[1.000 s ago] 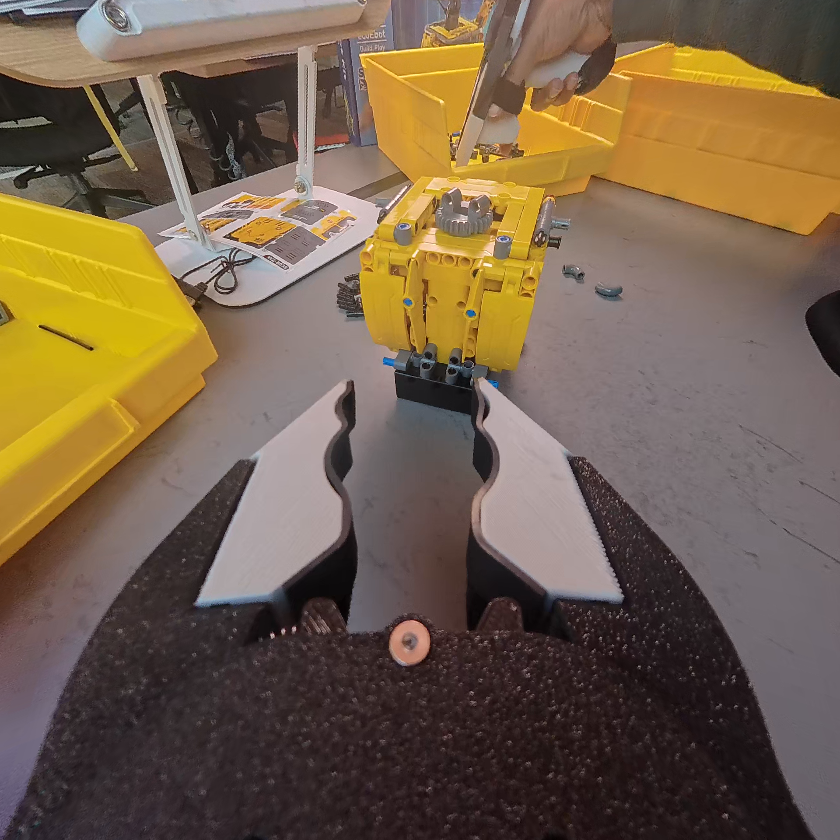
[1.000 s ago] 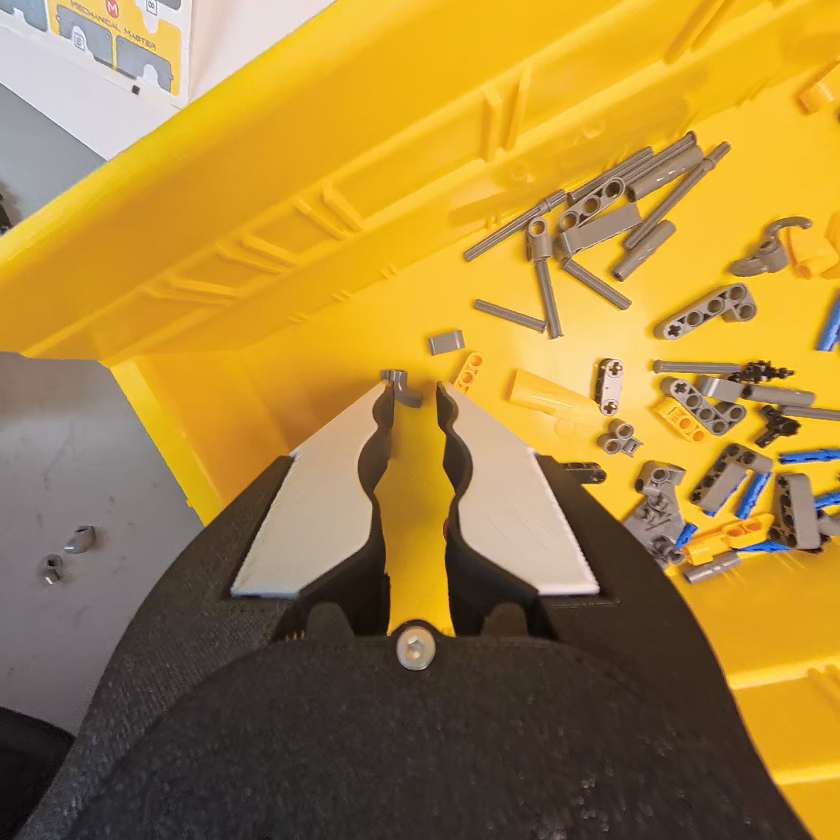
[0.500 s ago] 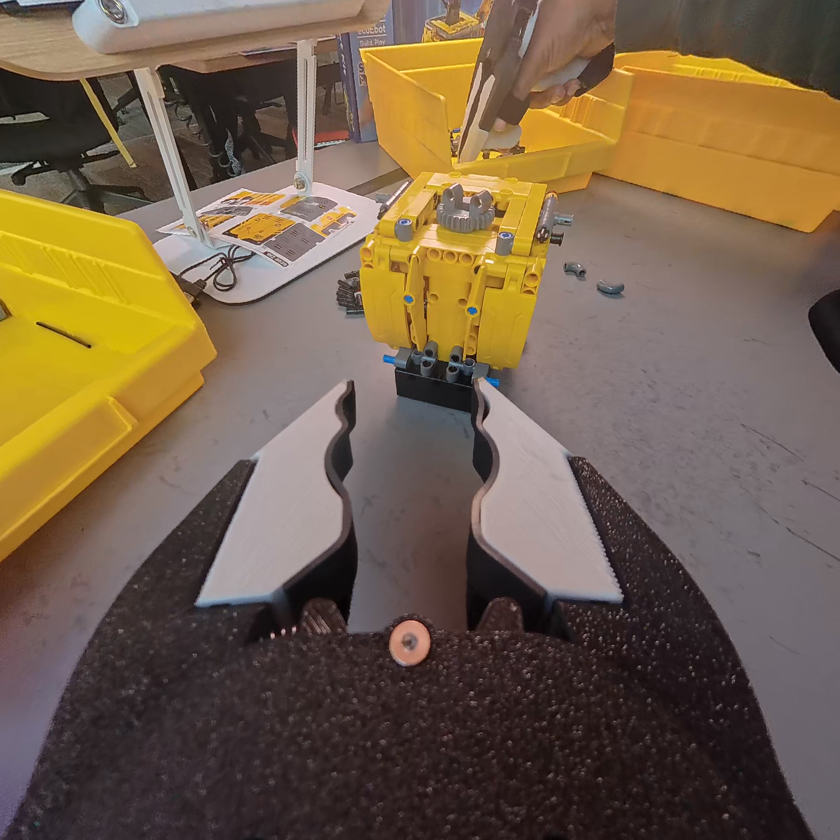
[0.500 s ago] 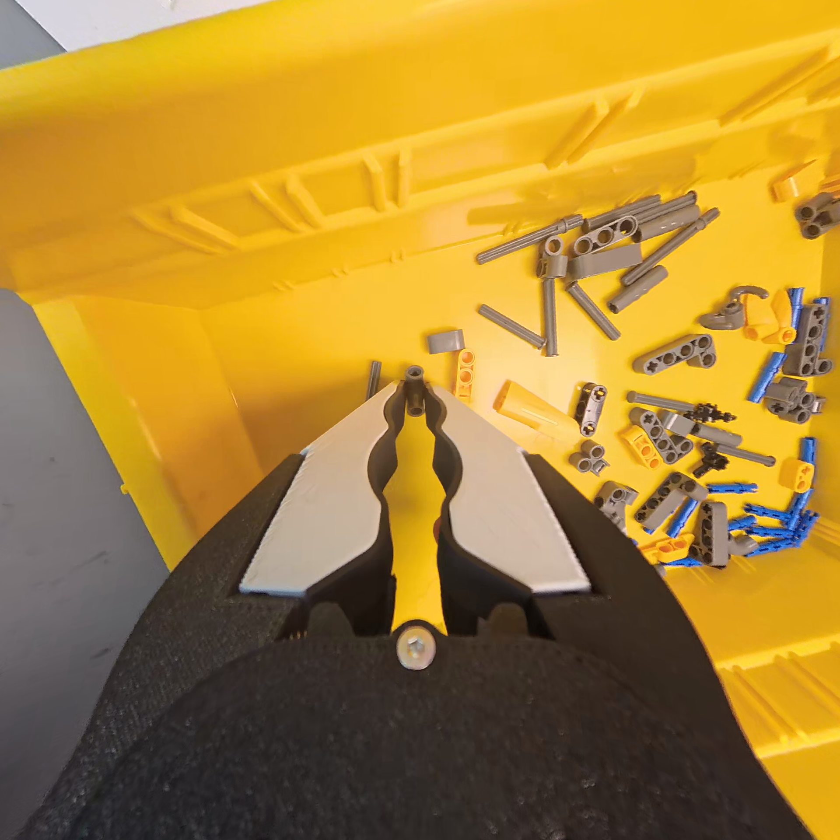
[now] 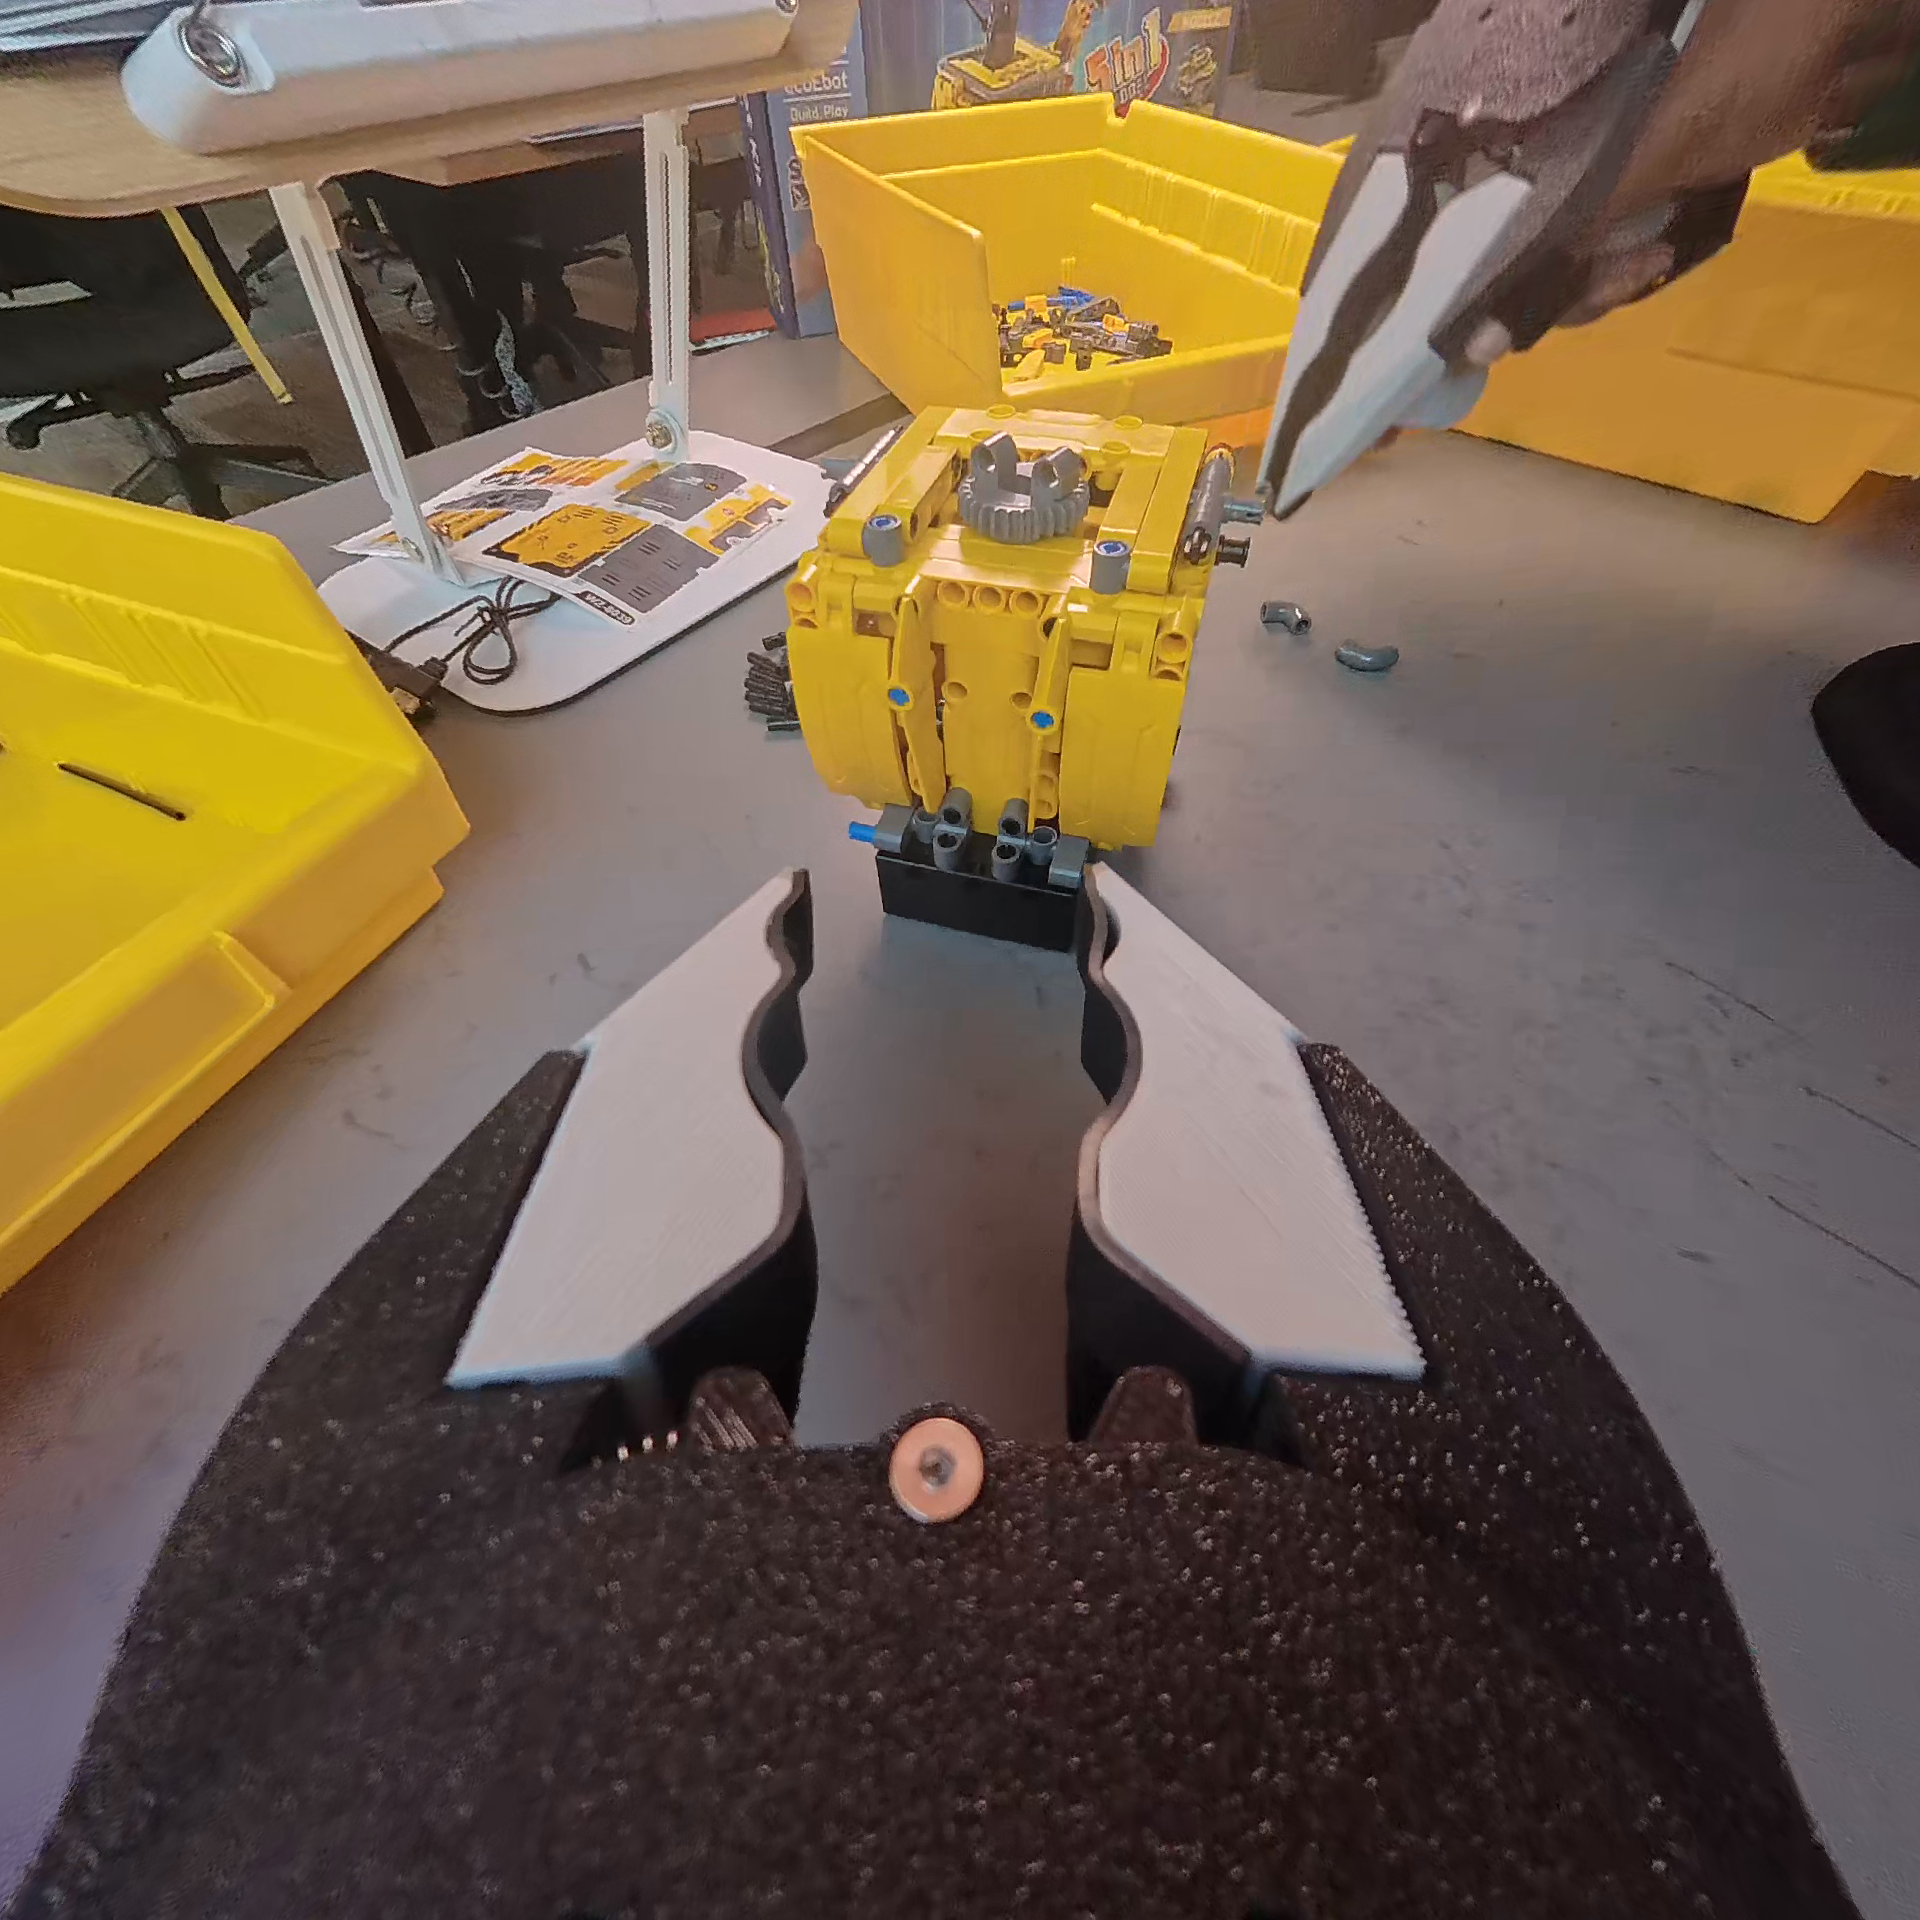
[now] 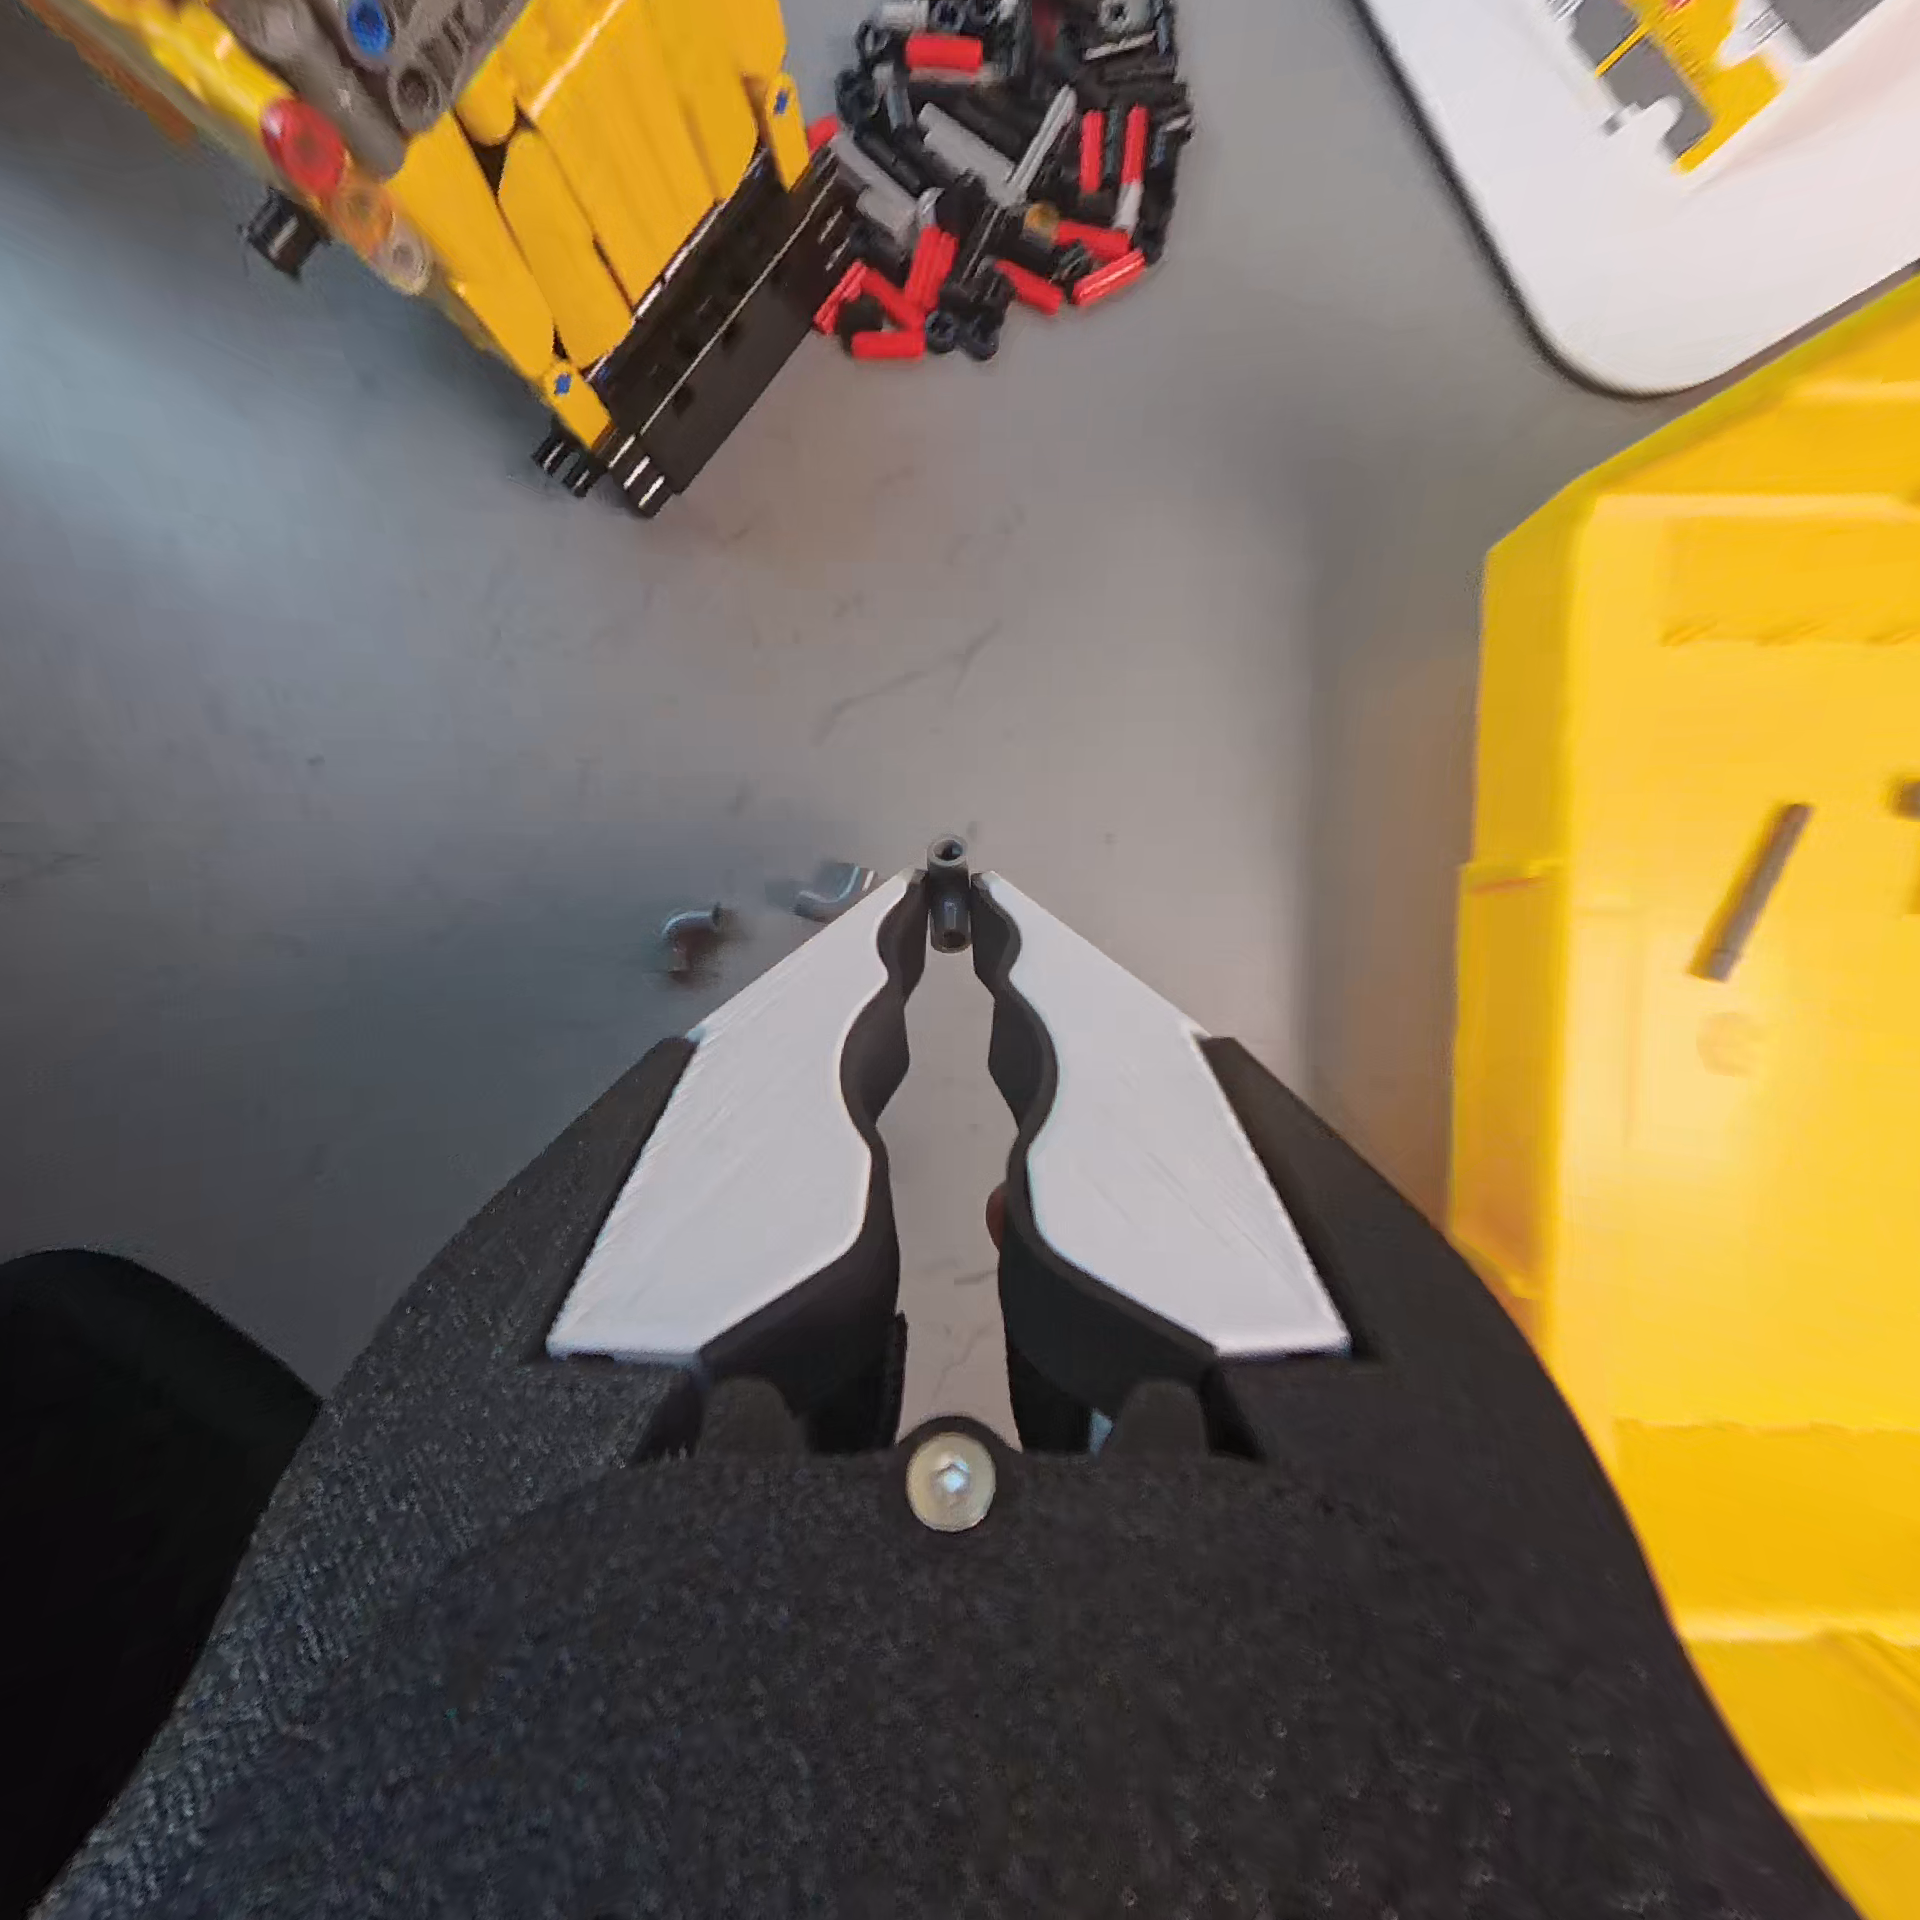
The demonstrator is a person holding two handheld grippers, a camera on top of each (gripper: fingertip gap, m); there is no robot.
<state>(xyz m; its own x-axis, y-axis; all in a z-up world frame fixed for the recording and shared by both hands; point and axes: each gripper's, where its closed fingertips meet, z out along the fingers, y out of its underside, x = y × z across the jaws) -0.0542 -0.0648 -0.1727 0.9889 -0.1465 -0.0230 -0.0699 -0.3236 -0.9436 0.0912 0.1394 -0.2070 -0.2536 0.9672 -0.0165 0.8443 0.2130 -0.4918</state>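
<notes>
A yellow brick-built model (image 5: 992, 634) on a black base stands on the grey table. My left gripper (image 5: 943, 902) is open, its fingertips at either side of the black base; the right fingertip looks to touch it. My right gripper (image 6: 948, 891) is shut on a small dark grey connector piece (image 6: 948, 891) and hangs above the table. In the left wrist view my right gripper (image 5: 1283, 499) shows at the upper right, tips just right of the model's top. Two small grey elbow pieces (image 6: 691, 928) lie on the table below my right gripper.
A yellow bin with several loose parts (image 5: 1081, 322) stands behind the model, more yellow bins at the left (image 5: 156, 790) and right (image 6: 1704, 935). A white stand base with an instruction sheet (image 5: 582, 540) lies at the back left. A pile of red and black pins (image 6: 987, 208) lies beside the model. The grippers' ends are close to 25 cm from one another.
My right gripper closed on the grey connector piece in the bin, lifted it out and moved over the table near the model. My left gripper has stayed in place.
</notes>
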